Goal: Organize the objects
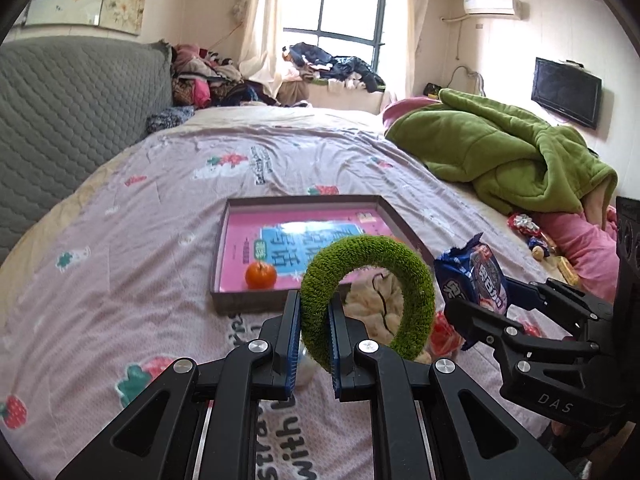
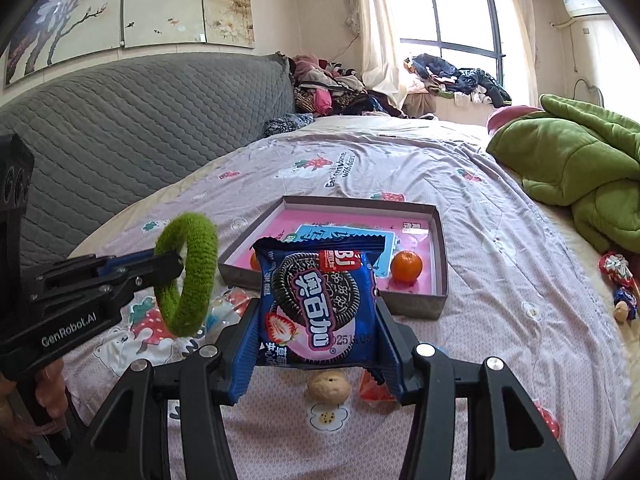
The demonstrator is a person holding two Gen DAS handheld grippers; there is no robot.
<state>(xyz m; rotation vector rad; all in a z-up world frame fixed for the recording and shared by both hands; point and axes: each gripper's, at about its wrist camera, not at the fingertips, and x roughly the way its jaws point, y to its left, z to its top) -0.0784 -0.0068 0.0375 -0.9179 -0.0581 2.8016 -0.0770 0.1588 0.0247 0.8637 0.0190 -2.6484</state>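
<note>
My left gripper (image 1: 314,312) is shut on a fuzzy green ring (image 1: 372,276) and holds it above the bed, just short of a shallow grey box (image 1: 256,304) with a pink book in it. An orange (image 1: 261,275) lies in the box's near left corner. My right gripper (image 2: 316,320) is shut on a blue Oreo cookie packet (image 2: 318,300), held upright above the bed in front of the same box (image 2: 412,306). The right view shows an orange (image 2: 406,266) in the box and the ring (image 2: 188,276) in the left gripper (image 2: 160,270). The packet also shows in the left view (image 1: 474,276).
A walnut (image 2: 329,387) and a red wrapper (image 2: 374,390) lie on the bedspread under the right gripper. A cream plush toy (image 1: 374,308) lies behind the ring. A green blanket (image 1: 512,152) and small snacks (image 2: 620,280) are at the right. A grey headboard (image 1: 60,120) is left.
</note>
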